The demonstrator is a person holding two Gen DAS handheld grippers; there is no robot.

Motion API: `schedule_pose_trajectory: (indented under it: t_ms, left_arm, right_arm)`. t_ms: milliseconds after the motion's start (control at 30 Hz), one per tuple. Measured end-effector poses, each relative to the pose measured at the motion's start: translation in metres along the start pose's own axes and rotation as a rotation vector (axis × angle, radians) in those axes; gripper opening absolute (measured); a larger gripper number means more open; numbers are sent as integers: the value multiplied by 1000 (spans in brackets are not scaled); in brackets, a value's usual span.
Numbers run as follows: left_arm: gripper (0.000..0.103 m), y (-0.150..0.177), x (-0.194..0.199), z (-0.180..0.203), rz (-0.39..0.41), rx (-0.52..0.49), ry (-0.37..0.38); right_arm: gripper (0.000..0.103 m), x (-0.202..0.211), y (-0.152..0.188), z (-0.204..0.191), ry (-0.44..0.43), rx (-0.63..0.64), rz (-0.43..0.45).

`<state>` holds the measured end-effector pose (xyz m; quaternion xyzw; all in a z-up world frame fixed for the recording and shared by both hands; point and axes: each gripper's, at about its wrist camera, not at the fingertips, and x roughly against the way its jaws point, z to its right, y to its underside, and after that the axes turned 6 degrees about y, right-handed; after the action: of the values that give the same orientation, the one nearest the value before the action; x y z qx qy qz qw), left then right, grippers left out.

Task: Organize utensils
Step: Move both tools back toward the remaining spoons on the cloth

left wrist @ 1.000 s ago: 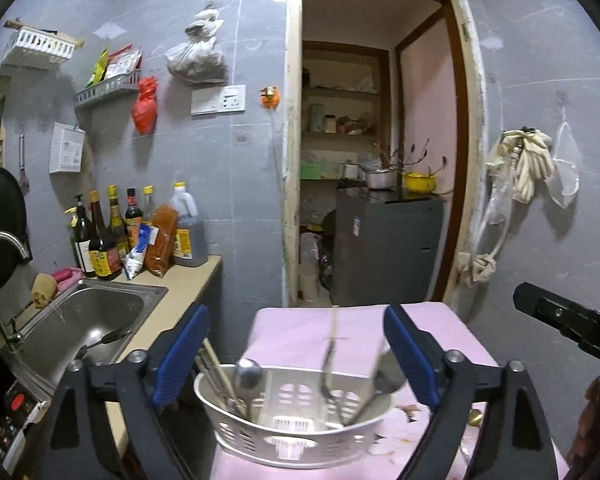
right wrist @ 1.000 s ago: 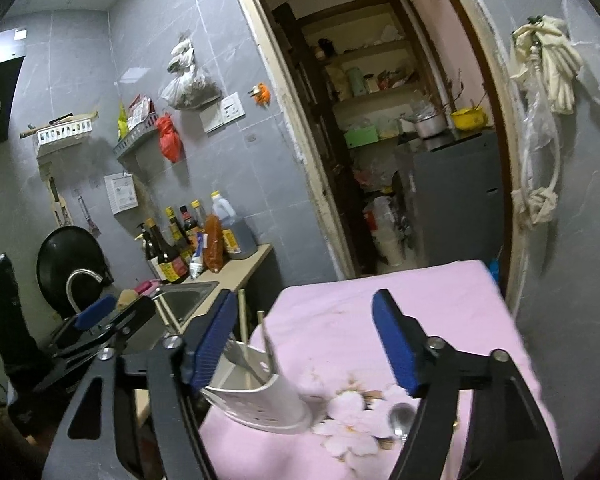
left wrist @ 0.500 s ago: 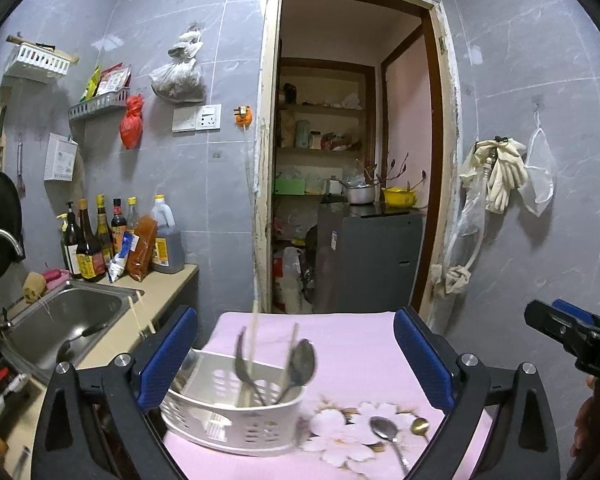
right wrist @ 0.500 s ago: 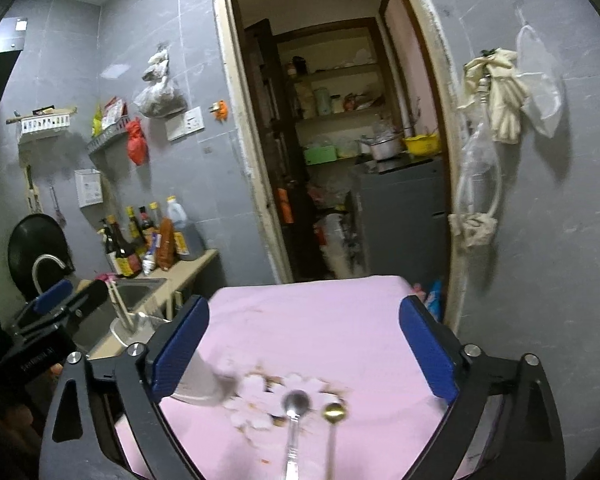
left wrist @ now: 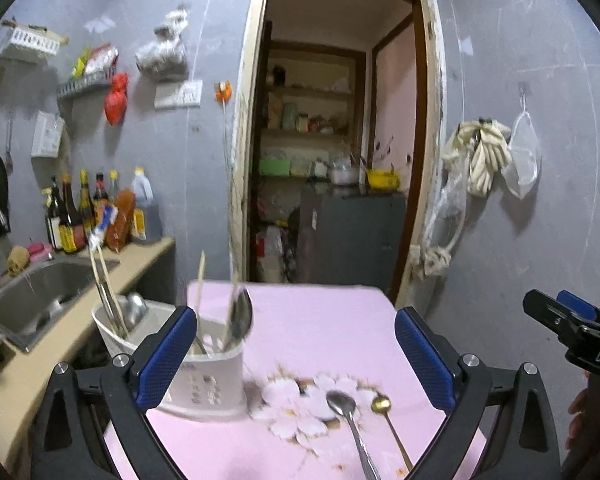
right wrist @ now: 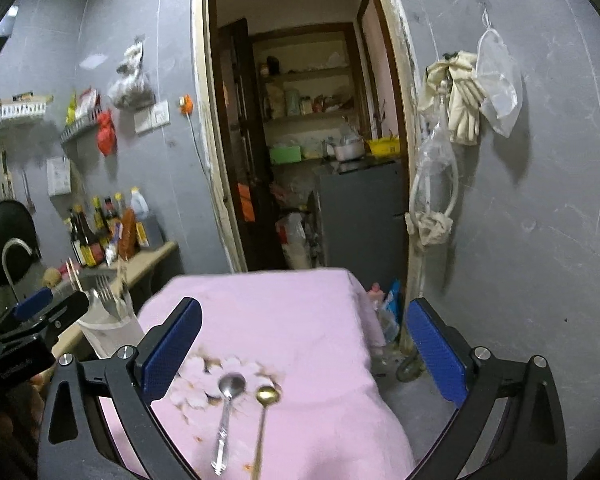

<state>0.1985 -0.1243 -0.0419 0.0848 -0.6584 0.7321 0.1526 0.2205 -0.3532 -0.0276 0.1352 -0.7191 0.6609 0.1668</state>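
A white utensil basket (left wrist: pixel 204 376) stands at the left edge of the pink-clothed table (left wrist: pixel 324 320), holding spoons, chopsticks and a fork; it also shows in the right wrist view (right wrist: pixel 108 332). A silver spoon (left wrist: pixel 350 424) and a thin gold spoon (left wrist: pixel 388 424) lie side by side on the cloth's flower print; the right wrist view shows the silver spoon (right wrist: pixel 226 412) and the gold spoon (right wrist: pixel 264 420) too. My left gripper (left wrist: pixel 296 356) is open and empty, above the table between basket and spoons. My right gripper (right wrist: pixel 304 344) is open and empty, above the two spoons.
A counter with a steel sink (left wrist: pixel 40 292) and several sauce bottles (left wrist: pixel 96 212) runs along the left wall. An open doorway (left wrist: pixel 332 160) with a grey cabinet lies behind the table. Gloves and bags (left wrist: pixel 480 156) hang on the right wall.
Both grippers have pulled back and swung right, away from the basket. The basket now sits at the left of both views and the two loose spoons have come into view.
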Motion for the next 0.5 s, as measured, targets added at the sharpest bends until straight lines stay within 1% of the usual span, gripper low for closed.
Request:
schedule_pose_trajectory:
  t_ms: [133, 300, 367, 500]
  left_arm:
    - [100, 22, -17, 0, -91, 18, 6]
    - [100, 43, -37, 0, -171, 25, 17]
    - [100, 53, -44, -2, -190, 30, 12]
    - [100, 70, -57, -4, -201, 33, -8]
  right_arm:
    - [101, -17, 16, 8, -15, 2, -75]
    - [100, -40, 39, 15, -54, 4, -160]
    - [100, -52, 51, 19, -67, 7, -196]
    - [100, -74, 76, 21, -96, -1, -254]
